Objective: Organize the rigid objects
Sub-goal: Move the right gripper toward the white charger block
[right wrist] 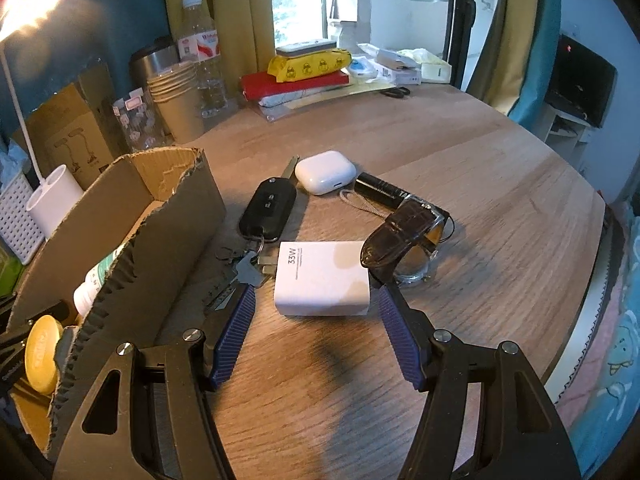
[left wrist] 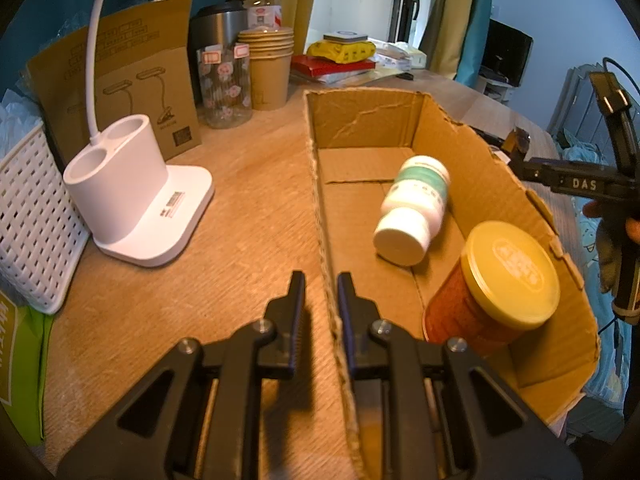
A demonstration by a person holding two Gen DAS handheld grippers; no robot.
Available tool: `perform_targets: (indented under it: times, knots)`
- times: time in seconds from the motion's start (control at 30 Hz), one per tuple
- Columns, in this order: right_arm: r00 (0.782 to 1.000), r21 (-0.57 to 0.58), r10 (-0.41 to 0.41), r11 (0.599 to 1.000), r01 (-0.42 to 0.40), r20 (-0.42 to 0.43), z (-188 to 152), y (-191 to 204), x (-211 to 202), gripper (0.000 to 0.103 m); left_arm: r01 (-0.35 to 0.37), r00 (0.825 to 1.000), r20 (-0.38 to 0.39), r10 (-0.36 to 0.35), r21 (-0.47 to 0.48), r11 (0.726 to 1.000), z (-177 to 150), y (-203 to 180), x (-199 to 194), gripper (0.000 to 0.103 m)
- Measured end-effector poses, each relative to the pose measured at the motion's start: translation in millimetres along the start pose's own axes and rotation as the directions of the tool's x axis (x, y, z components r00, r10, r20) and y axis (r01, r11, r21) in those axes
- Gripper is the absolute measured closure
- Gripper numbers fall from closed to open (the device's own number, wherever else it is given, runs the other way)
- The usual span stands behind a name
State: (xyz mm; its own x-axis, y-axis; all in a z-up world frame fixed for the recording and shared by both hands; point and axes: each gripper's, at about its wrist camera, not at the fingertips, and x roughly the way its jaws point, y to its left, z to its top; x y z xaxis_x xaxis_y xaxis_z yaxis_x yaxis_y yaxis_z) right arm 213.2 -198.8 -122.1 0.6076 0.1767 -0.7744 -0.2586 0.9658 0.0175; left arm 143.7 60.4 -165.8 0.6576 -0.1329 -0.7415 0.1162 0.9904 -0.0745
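Observation:
My left gripper (left wrist: 321, 280) is shut on the left wall of an open cardboard box (left wrist: 320, 216). Inside the box lie a white pill bottle (left wrist: 414, 210) and an orange jar with a yellow lid (left wrist: 492, 284). My right gripper (right wrist: 314, 290) is open, its fingers either side of a white 33W charger (right wrist: 322, 278) on the wooden table. Past the charger lie a black car key with a key bunch (right wrist: 269, 210), a white earbud case (right wrist: 325, 171), a black flashlight (right wrist: 384, 192) and a watch with a dark leather strap (right wrist: 404, 236). The box (right wrist: 176, 208) stands left of these.
A white lamp base with pen holder (left wrist: 136, 196), a white basket (left wrist: 28, 220), a cardboard lamp package (left wrist: 120, 76), paper cups (left wrist: 270, 64), a glass jar (left wrist: 226, 88), a steel mug, a water bottle and stacked books (right wrist: 296, 80) line the back. The table edge (right wrist: 600, 248) curves at right.

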Motion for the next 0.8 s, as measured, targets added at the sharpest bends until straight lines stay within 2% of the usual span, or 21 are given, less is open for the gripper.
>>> perform_targets:
  times: [0.8]
  knots:
    - [0.998,-0.055,-0.043,0.998,0.041,-0.045,3,6,35,0.035,0.001,1.0,-0.001,-0.001,0.0,1.0,0,0,0,0.085]
